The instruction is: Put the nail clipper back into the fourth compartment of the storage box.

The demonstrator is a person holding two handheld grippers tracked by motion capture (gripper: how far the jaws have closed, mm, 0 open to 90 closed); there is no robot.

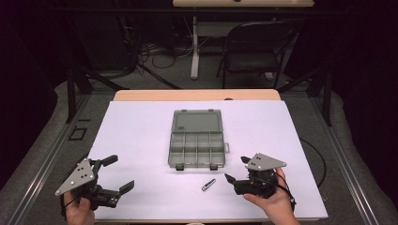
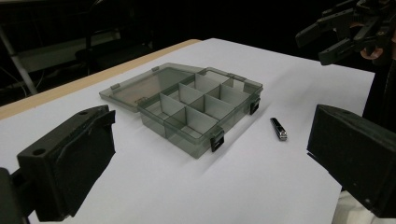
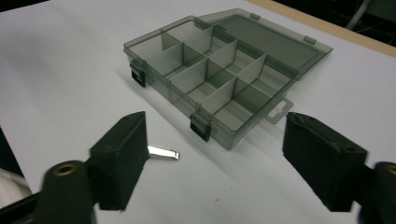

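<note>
A grey see-through compartment box (image 1: 196, 150) lies open in the middle of the white table top, its lid (image 1: 196, 121) folded back flat on the far side. Its compartments (image 3: 210, 74) look empty. A small metal nail clipper (image 1: 208, 184) lies on the sheet just in front of the box, towards the right. My left gripper (image 1: 121, 172) is held at the near left, open and holding nothing. My right gripper (image 1: 236, 169) is held at the near right, open, a short way right of the clipper (image 3: 163, 153). The left gripper view shows the box (image 2: 201, 112) and the clipper (image 2: 279, 129) ahead.
A white sheet (image 1: 141, 136) covers the table, with a strip of wooden edge (image 1: 197, 95) at the back. Beyond the table stand a black chair (image 1: 256, 47) and a table leg (image 1: 194, 47), with cables on the floor.
</note>
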